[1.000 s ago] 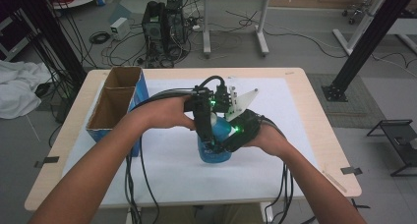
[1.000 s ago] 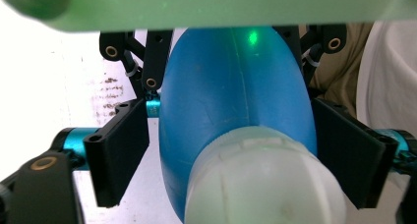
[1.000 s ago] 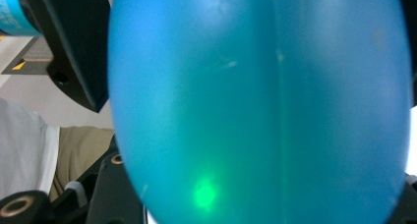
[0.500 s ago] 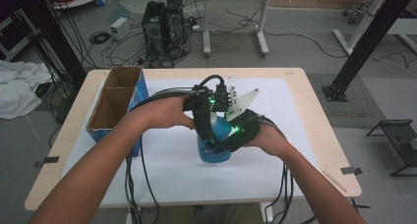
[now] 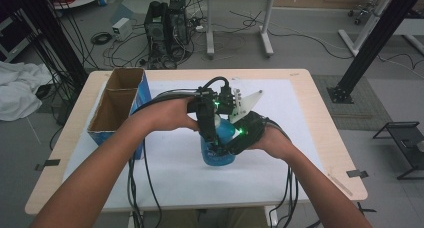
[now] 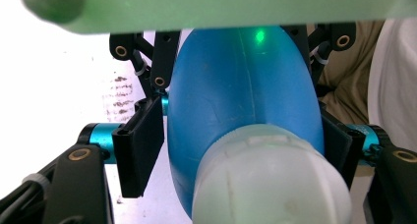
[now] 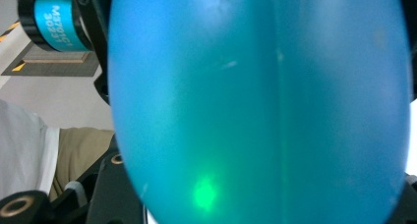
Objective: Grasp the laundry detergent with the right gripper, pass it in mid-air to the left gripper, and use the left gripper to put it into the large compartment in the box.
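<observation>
Your left hand-held gripper (image 5: 209,133) reaches down over the blue bottle (image 5: 220,143), which stands mid-tabletop (image 5: 320,138). Its jaws sit at the bottle's white cap (image 6: 270,180); I cannot tell if they grip. Your right hand-held gripper (image 5: 235,143) is clamped on the bottle's body.

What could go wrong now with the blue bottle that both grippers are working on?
1. The right gripper clamps the blue bottle on its smooth, rounded body, so it may slip or twist.
2. The left gripper is at the white cap; pulling there could tip the bottle onto the white sheet.
</observation>
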A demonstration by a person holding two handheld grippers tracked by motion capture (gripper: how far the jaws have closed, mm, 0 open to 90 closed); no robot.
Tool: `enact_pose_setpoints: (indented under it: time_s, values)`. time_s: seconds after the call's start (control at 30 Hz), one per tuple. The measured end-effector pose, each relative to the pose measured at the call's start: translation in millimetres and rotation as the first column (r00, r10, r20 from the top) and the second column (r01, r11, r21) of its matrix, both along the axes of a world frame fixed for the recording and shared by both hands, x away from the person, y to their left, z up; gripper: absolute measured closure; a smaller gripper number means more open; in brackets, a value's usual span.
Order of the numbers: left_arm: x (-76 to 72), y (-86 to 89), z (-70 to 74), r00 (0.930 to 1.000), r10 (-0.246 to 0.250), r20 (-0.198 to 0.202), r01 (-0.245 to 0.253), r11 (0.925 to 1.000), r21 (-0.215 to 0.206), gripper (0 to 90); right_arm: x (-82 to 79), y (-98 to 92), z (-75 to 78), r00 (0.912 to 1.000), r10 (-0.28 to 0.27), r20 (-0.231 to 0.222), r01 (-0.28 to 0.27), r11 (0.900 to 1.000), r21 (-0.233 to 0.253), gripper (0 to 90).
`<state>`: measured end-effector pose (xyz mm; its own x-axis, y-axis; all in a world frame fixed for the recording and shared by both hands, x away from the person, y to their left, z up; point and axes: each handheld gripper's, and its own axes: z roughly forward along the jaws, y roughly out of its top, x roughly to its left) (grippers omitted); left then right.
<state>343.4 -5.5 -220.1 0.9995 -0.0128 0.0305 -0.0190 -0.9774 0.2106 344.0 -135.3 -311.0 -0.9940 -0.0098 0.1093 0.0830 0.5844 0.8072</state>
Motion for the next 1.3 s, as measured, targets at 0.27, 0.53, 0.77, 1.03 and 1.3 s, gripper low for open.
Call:
enact_pose_setpoints:
  time_s: [0.27, 0.53, 0.77, 1.03, 1.3]
  values:
    - [-1.3, 0.0, 1.3, 0.9998, -0.021, 0.004, 0.021, 0.9998, 0.001, 32.5, 1.3, 0.4, -0.2, 0.9999, 0.009, 0.012, -0.009, 1.000, 0.009, 43.9]
    - [-4.0, -0.2, 1.4, 0.9997, -0.024, 0.010, 0.024, 0.9997, -0.006, 36.7, 3.5, 0.6, -1.6, 0.9983, 0.014, 0.057, -0.015, 1.000, 0.010, 43.9]
    - [-4.7, -0.8, 1.7, 0.9995, -0.029, 0.013, 0.029, 0.9996, -0.004, 36.9, 3.6, 0.5, -1.7, 0.9978, 0.018, 0.063, -0.018, 1.000, 0.010, 43.8]
    - [-6.8, -1.7, 9.7, 0.9993, -0.035, 0.013, 0.035, 0.9992, -0.018, 37.3, 1.5, -2.6, 3.3, 0.9975, 0.009, 0.070, -0.012, 0.999, 0.032, 42.6]
    - [-7.4, 5.6, 19.8, 0.9993, -0.025, 0.026, 0.025, 0.9996, -0.013, 37.4, -2.4, -11.9, 6.4, 0.9994, -0.022, 0.027, 0.022, 1.000, 0.017, 20.7]
